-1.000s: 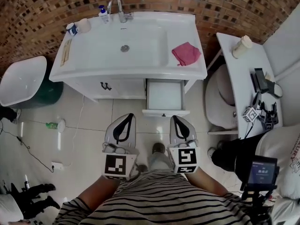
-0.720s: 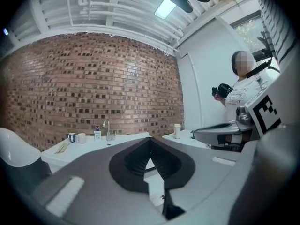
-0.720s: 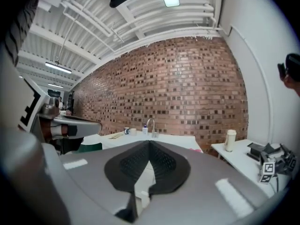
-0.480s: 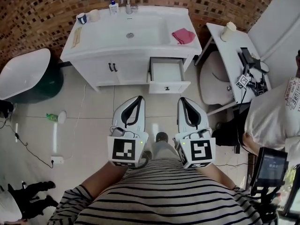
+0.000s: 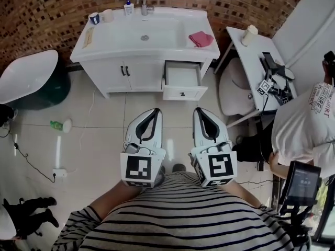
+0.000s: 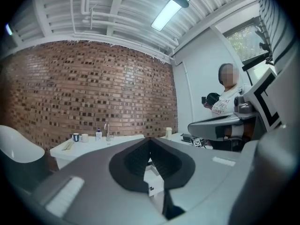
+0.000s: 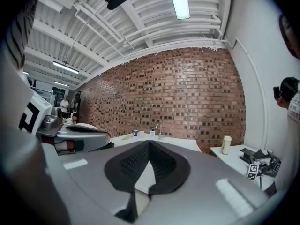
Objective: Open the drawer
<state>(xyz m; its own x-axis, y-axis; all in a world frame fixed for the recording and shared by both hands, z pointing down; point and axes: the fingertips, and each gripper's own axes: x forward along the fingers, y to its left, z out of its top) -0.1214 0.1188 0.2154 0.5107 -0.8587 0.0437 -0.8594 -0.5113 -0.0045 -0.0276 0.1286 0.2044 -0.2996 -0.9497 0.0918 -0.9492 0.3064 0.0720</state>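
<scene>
Drawer (image 5: 182, 80) of white vanity (image 5: 104, 76) stands open; left gripper (image 5: 154, 110), right gripper (image 5: 198, 110) both clenched, empty, well apart from it.

The white sink cabinet (image 5: 141, 76) sits at the top middle, against a brick wall (image 5: 36, 14). Its drawer (image 5: 182, 81), on the right side, is pulled out. A pink cloth (image 5: 201, 38) lies on top, just above the drawer. Lower down in the middle, the left gripper (image 5: 155, 110) and the right gripper (image 5: 198, 110) point at the cabinet. They are well apart from it, and each has its tips together.
</scene>
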